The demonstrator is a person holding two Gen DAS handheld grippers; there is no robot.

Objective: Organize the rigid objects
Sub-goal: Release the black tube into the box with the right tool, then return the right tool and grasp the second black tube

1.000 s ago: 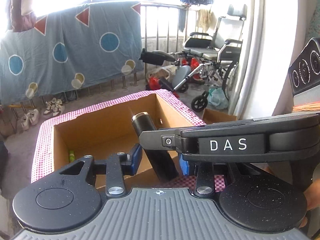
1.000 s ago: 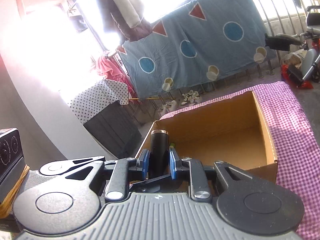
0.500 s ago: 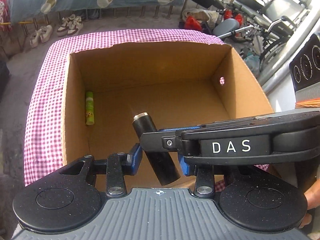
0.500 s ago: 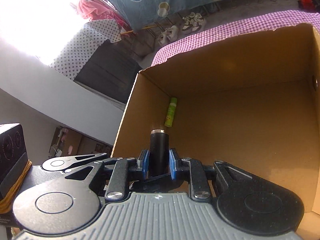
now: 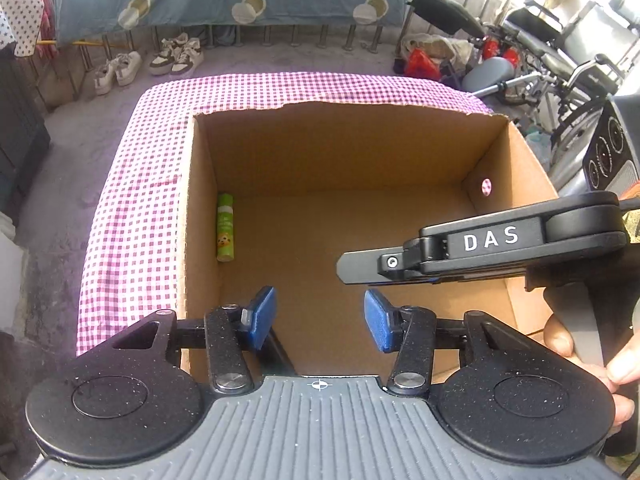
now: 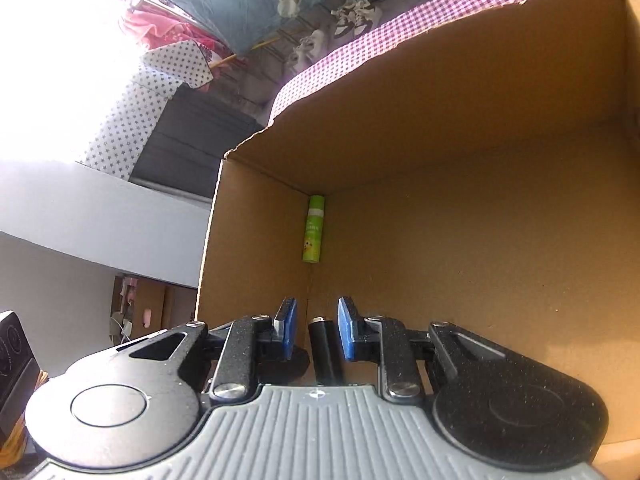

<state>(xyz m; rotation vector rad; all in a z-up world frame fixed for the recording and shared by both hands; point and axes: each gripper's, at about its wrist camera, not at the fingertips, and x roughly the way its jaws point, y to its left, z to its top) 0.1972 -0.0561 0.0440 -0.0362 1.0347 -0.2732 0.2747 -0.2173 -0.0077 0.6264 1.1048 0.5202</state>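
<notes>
Both grippers are hanging over the open cardboard box (image 5: pixel 516 152), which is sitting on a purple checked cloth (image 5: pixel 132 216). The left gripper (image 5: pixel 318 316) is opening its jaws, and its own view shows nothing between the blue pads (image 5: pixel 262 314); only a dark edge, possibly the object, is peeking out just below the left pad. In the right wrist view, the right gripper (image 6: pixel 318 330) is standing narrow around a black cylinder with a metal-ringed tip (image 6: pixel 322 344), which is lying between its pads close to the near left corner of the box. A thin gap seems to be showing on each side of the cylinder, so whether the pads are pressing on it cannot be told. A green tube (image 6: pixel 313 234) is already lying on the box floor along the left wall.

The step in hand looks like setting the cylinder into the box. To do it well, the person should be lowering the right gripper until the cylinder is resting on the cardboard before letting go, so it is not dropping and rolling. Laying it parallel to the green tube and near the wall would be keeping the floor tidy. The left gripper should be clearing off sideways, staying out from under the right gripper's body (image 5: pixel 480 244), which is crossing above it in the left wrist view
</notes>
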